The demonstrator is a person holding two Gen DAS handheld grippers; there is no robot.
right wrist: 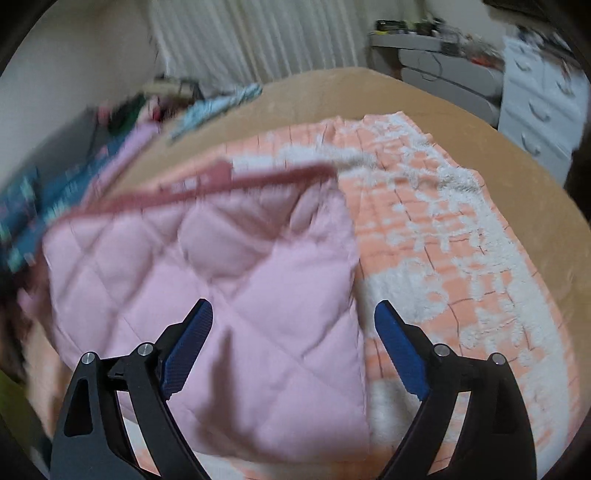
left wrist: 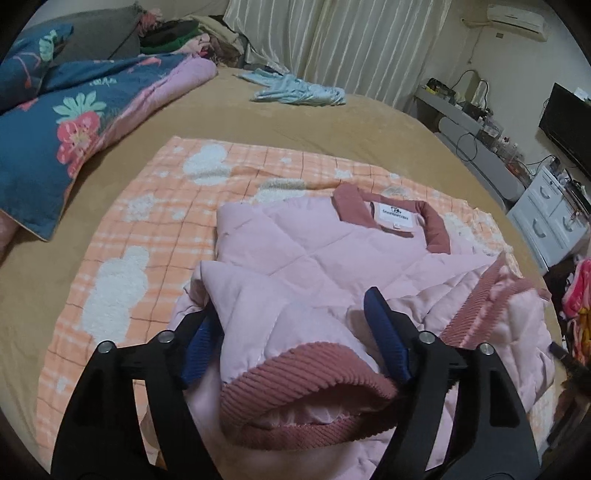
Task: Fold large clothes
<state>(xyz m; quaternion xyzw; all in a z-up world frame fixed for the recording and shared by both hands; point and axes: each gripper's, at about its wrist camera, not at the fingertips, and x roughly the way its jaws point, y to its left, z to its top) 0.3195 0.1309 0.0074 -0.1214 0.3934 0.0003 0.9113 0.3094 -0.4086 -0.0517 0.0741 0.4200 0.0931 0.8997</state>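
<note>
A: Where is the jacket sitting for you at this moment?

B: Your pink quilted jacket (left wrist: pixel 306 254) is lying on the orange checked blanket (left wrist: pixel 147 206), which is spread over the tan bed cover (left wrist: pixel 332 125). Its dusty-rose collar (left wrist: pixel 436 221) is pointing away from you, with the white label showing inside it.

A: And what is your left gripper doing?

B: Your left gripper (left wrist: pixel 291 314) is hovering low over a sleeve that is lying folded across the jacket's body. The corduroy cuff (left wrist: pixel 306 354) is sitting between the two blue pads, but the jaws are standing spread and the pads are not pressing on it. The left pad is partly hiding behind the sleeve fabric.

A: What about the right one?

B: Your right gripper (right wrist: pixel 293 310) is pointing down at the jacket's outer edge, where the pink quilting is meeting the blanket. Its fingers (right wrist: pixel 400 350) are standing wide apart, one over the jacket and one over the blanket, gripping nothing. That view is smearing with motion blur, so the finer detail is hard to tell.

A: Anything else lying around you?

B: A blue floral quilt (left wrist: pixel 48 140) is bunching at the bed's left side, a pale blue garment (left wrist: pixel 295 88) is lying near the curtains (left wrist: pixel 332 33), and white drawers (left wrist: pixel 550 218) are standing beside the bed.
</note>
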